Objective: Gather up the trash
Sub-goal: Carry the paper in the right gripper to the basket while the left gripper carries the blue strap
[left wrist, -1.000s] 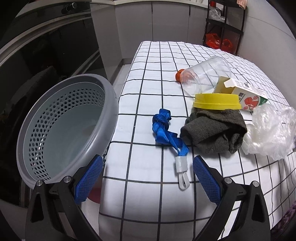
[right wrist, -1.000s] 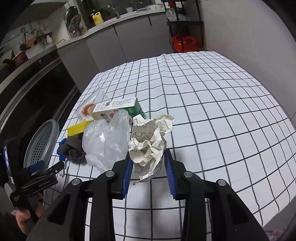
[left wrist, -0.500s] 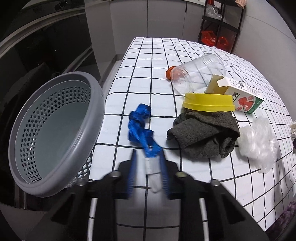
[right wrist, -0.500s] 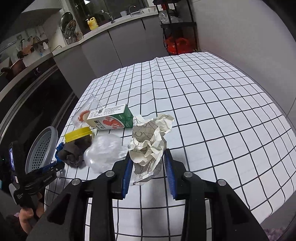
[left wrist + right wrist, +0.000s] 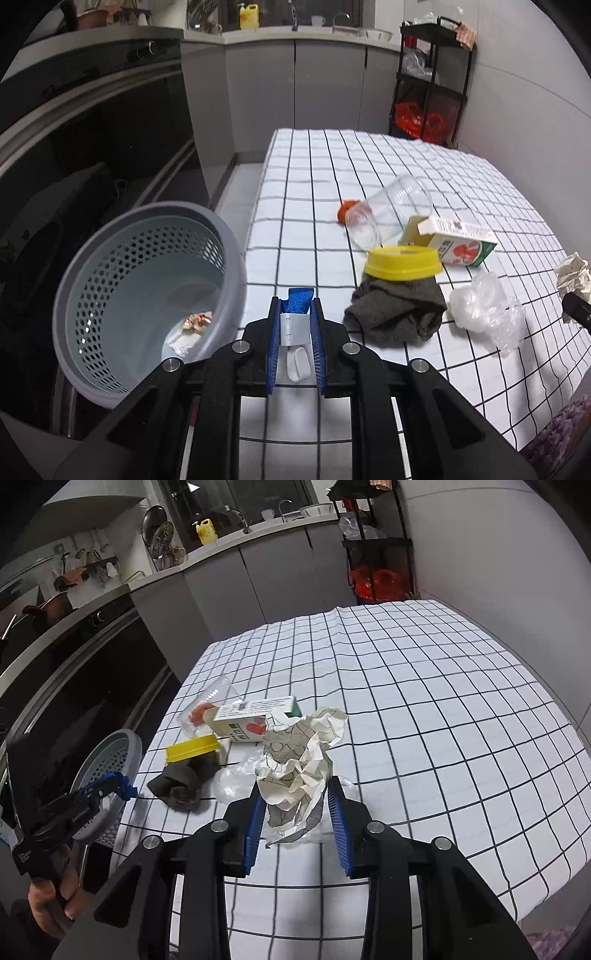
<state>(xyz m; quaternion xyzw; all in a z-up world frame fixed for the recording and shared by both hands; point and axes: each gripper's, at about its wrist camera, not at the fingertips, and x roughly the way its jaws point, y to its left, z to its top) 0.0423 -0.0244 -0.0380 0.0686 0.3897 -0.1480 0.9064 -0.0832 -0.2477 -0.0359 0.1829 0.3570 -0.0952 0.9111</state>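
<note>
Crumpled paper (image 5: pixel 299 760), white with dark lines, sits pinched in right tongs (image 5: pixel 297 821).

Even, cool indoor light from overhead, fairly bright on the checked tablecloth (image 5: pixel 369 177) w/ soft shadows only, dim on the left by the dark oven front (image 5: pixel 74 686), which shows faint reflections. Strong fisheye bend & black vignette at corners in both views. Focus mostly sharp; slight blur on the clear jar (image 5: pixel 391 210).
</note>
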